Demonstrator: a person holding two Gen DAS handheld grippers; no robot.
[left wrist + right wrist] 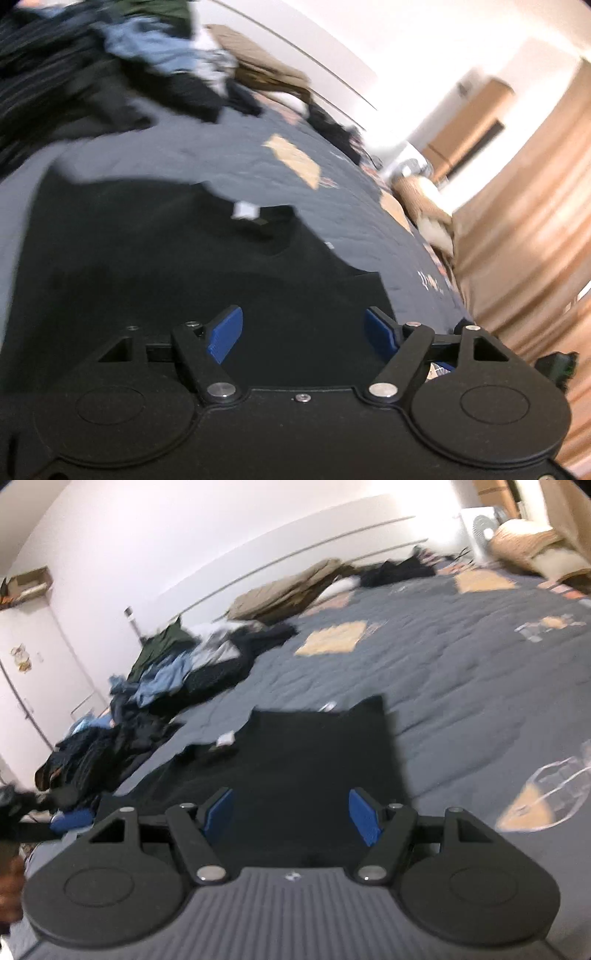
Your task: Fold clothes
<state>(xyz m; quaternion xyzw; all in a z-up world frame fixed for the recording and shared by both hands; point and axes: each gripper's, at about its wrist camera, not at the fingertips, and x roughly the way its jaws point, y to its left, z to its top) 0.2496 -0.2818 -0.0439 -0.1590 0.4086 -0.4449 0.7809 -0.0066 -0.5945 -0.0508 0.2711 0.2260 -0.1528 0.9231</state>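
Black shirt [155, 266] is lying flat on the bed [229, 155], right out in front of both grippers. It's a plain dark tee, pretty smooth, with a little white tag [244, 210] showing at the neck on the far side from the left gripper [304, 334]. In the right wrist view the shirt [317, 760] looks partly folded, with a straight edge on its right side and one corner sticking up at the far end. Left gripper is spread wide, blue pads [226, 332] well apart, nothing between them, hovering over the near part of the shirt. Right gripper [291, 814] is the same: spread, empty, shirt just ahead of it. Off to the left and further back there's a messy pile of clothes [155, 686] on the grey quilt. Both views are kinda blurry.
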